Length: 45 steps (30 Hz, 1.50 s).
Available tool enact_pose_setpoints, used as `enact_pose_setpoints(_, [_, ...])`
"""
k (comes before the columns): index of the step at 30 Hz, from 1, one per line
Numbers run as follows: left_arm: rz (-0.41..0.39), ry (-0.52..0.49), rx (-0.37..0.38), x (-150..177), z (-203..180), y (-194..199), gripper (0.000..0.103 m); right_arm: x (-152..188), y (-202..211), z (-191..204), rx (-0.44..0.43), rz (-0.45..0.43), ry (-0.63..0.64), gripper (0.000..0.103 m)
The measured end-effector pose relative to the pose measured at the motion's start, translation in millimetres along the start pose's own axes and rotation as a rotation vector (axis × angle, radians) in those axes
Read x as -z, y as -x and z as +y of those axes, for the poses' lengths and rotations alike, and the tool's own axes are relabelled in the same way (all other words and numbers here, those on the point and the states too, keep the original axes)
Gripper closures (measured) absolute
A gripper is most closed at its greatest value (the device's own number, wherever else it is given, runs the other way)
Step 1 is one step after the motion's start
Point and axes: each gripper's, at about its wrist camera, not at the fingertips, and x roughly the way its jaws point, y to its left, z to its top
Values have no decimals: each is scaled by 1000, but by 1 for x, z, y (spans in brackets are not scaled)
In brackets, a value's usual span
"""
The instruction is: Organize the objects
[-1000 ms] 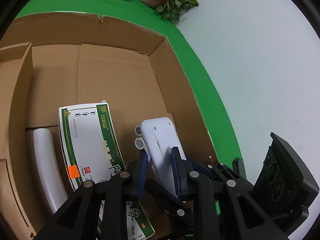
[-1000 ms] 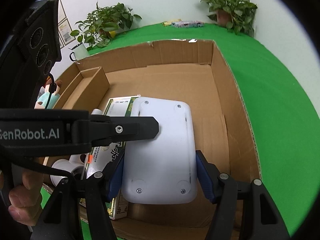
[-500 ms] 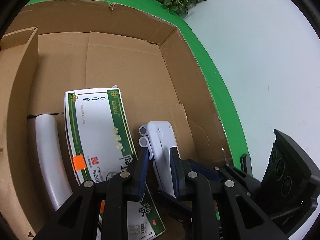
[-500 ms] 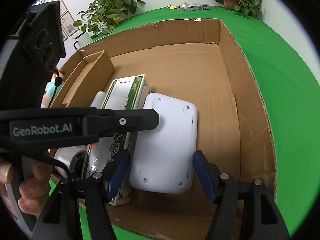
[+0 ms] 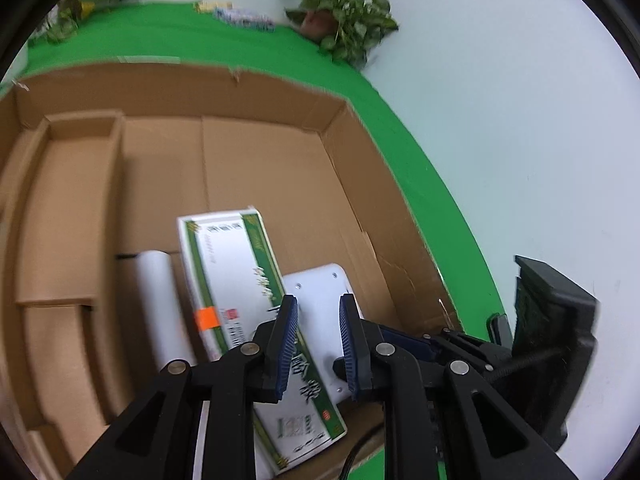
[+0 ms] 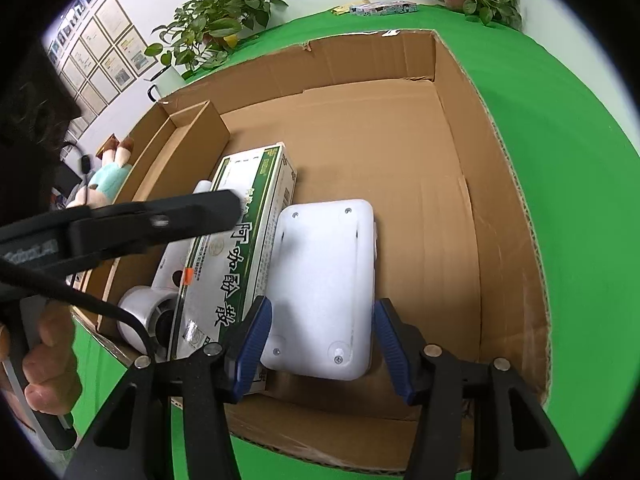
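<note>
A flat plastic device (image 6: 324, 292) is laid in the cardboard box (image 6: 500, 184), just ahead of and between the right gripper's fingers (image 6: 256, 336). A printed carton (image 6: 236, 264) is set touching its left side, with a tape roll (image 6: 148, 312) further left.

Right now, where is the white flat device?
In the right wrist view, the white flat device lies on the cardboard box floor, right of the green-and-white carton.
</note>
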Motion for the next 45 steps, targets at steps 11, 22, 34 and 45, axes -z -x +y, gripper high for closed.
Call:
enact_pose_setpoints(11, [-349, -168, -414, 67, 9, 92, 47, 36, 59, 33, 119, -267, 101, 18])
enact_pose_setpoints(22, [-491, -136, -600, 134, 36, 111, 12, 69, 38, 62, 247, -445, 138, 17])
enact_pose_setpoints(34, [-483, -148, -647, 146, 43, 70, 0, 80, 31, 66, 334, -553, 156, 10])
enact_pose_setpoints(45, [-475, -150, -649, 138, 43, 72, 0, 80, 30, 64, 353, -550, 132, 1])
